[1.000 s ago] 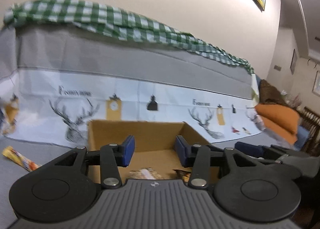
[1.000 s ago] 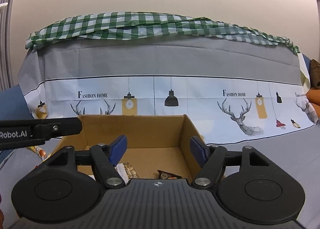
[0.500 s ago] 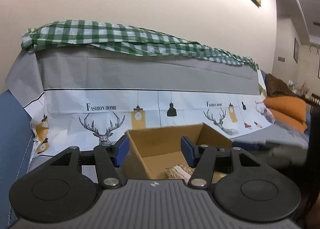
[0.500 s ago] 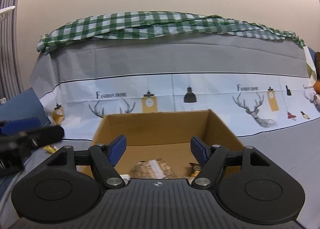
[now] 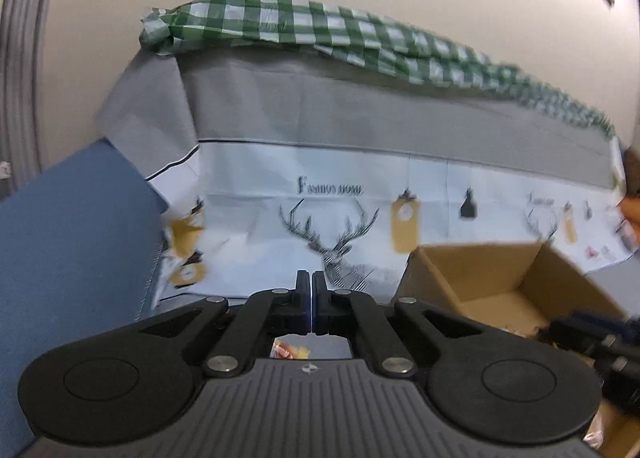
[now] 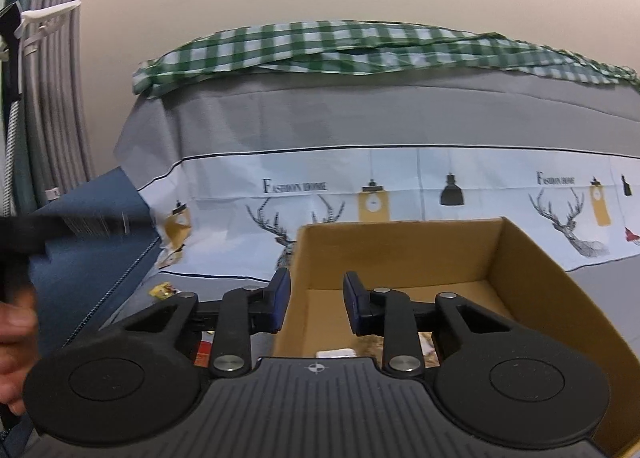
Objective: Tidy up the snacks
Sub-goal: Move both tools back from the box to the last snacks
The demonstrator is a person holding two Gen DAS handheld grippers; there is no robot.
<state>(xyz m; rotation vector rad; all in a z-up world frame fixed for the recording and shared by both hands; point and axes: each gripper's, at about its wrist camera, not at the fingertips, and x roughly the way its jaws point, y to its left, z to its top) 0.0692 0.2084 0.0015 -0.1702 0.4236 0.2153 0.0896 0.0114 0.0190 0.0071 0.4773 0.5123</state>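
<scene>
Left gripper (image 5: 311,306) has swung away from our open brown cardboard box (image 5: 496,278) and now sits closed, empty; right gripper (image 6: 313,304) is narrowing over the box wall, nothing held.

The left tongs (image 5: 311,300) are matte black plastic — two round discs at the outer corners, each with a shallow circular recess, and a ribbed grey plate between them bearing a small crosshair mark. Slim black link arms run forward from silver rivets to the fingers (image 5: 301,294), faced with dark blue pads. The right tongs (image 6: 314,304) are the same build: black discs, silver rivets, ribbed plate with crosshair, and blue pads (image 6: 283,296) on black fingers. A bare hand (image 6: 14,342) shows at the left edge — no sleeve visible.
</scene>
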